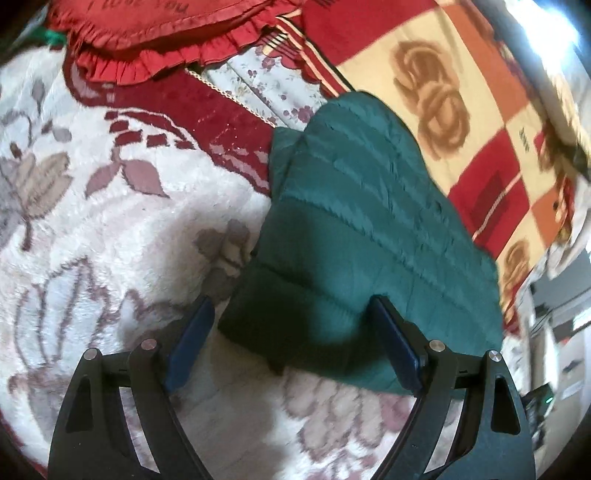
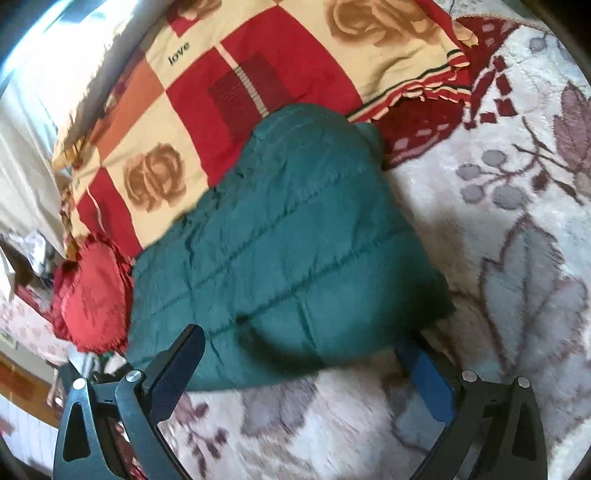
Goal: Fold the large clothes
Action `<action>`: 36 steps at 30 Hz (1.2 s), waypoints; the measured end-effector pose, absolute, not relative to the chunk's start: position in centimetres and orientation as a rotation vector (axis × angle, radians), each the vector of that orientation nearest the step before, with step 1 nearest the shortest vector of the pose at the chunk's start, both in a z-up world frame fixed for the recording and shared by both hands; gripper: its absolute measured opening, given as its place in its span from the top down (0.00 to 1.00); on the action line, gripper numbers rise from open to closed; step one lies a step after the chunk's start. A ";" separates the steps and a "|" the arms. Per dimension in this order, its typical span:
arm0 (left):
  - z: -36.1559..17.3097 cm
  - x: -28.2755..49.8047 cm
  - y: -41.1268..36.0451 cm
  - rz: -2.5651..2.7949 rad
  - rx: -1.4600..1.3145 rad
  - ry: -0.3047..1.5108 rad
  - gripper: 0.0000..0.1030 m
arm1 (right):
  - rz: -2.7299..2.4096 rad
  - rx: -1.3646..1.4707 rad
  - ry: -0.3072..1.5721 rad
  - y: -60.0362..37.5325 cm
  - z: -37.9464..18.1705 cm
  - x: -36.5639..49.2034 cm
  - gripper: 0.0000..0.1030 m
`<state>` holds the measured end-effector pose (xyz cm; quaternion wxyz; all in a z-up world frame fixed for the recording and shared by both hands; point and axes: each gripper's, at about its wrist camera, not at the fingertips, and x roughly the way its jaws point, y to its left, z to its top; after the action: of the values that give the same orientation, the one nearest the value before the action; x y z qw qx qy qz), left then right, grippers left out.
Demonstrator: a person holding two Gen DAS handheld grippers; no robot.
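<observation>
Both grippers wide apart over the near hem of a folded green jacket, neither clamped.

Left gripper (image 1: 291, 325): looks down and forward over the bed, fingers (image 1: 192, 339) spread; the jacket's near-left corner sits between them, the right finger over the fabric, actual contact unclear. Right gripper (image 2: 306, 365): same downward tilt, fingers (image 2: 177, 373) spread across the near hem, the right finger tucked at the jacket's near-right corner. Green quilted jacket (image 1: 354, 236) lies folded on the white floral blanket (image 1: 110, 229), long axis running near to far, narrower rounded end pointing far, onto the red-and-cream rose blanket (image 1: 461, 85). Quilting seams run crosswise. Red frilled cushion (image 1: 147, 33) sits far left in the left wrist view, well apart from the jacket.
</observation>
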<state>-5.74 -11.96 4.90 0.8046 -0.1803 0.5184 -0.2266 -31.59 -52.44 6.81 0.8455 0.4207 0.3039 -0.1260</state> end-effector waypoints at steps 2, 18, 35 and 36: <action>4.5 -5.2 -12.2 -0.488 -0.419 1.125 0.15 | -0.271 0.904 0.634 -52.6 6.5 -30.9 0.00; 4.7 -4.7 -13.8 -0.473 -0.386 1.113 0.38 | -0.282 0.916 0.679 -53.5 7.1 -27.5 0.51; 11.1 -16.0 -8.1 -0.593 -0.230 1.068 0.63 | -0.143 0.804 0.753 -46.2 13.5 -37.4 0.67; 11.0 -16.7 -8.0 -0.586 -0.218 1.071 0.63 | -0.144 0.810 0.757 -46.0 13.2 -37.9 0.67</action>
<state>-16.70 -7.95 11.04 0.8140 -0.1022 0.5017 -0.2746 -37.88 -45.97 13.22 0.8478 0.3841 0.3592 -0.0683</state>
